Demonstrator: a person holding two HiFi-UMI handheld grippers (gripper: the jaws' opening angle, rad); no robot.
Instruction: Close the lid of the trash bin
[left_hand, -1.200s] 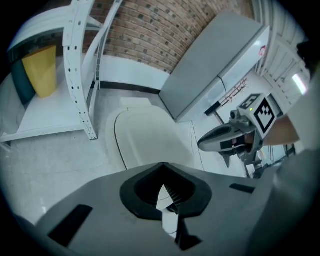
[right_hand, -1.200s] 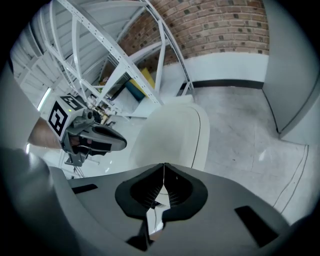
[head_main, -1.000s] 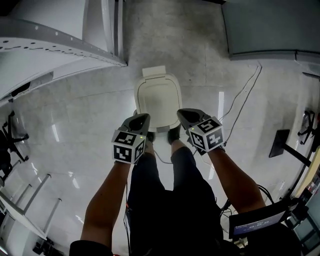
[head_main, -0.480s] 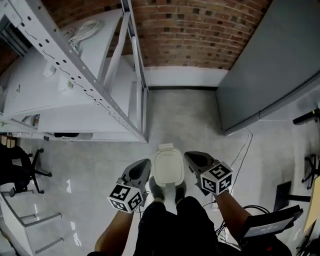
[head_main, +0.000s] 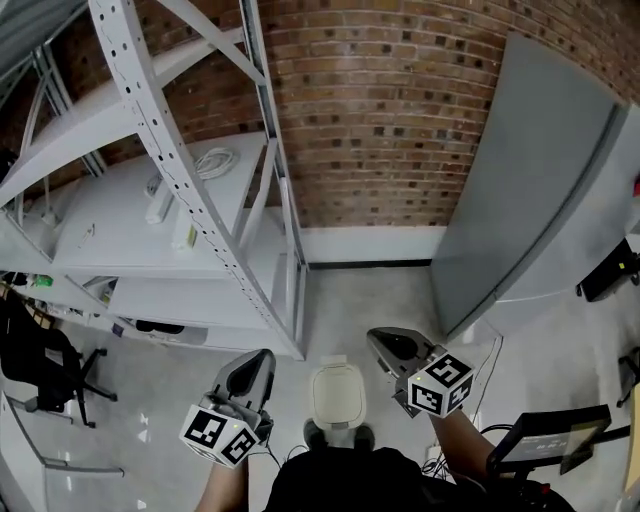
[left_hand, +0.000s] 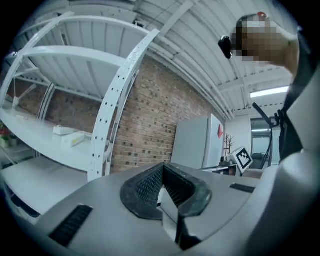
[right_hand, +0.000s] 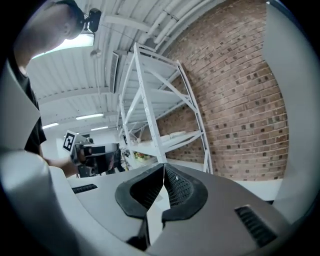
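The white trash bin (head_main: 337, 398) stands on the grey floor just in front of the person's feet, and its lid lies flat and closed. My left gripper (head_main: 262, 361) hangs to the left of the bin, raised above it and touching nothing. To the bin's right, my right gripper (head_main: 384, 343) is held at about the same height. Both are shut with nothing between the jaws, which meet in the left gripper view (left_hand: 161, 173) and in the right gripper view (right_hand: 163, 168). Neither gripper view shows the bin; both look at the shelving and the brick wall.
A white metal shelf rack (head_main: 190, 190) with cables and small items stands at the left, its post near the bin. A grey cabinet (head_main: 530, 190) stands at the right against the brick wall (head_main: 390, 110). An office chair (head_main: 40, 370) is far left, and cables lie on the floor at the right.
The head view has tilted up from the floor to the wall and shelves. The bin now looks small and low in the picture. Both grippers have spread apart and lifted away from the lid.
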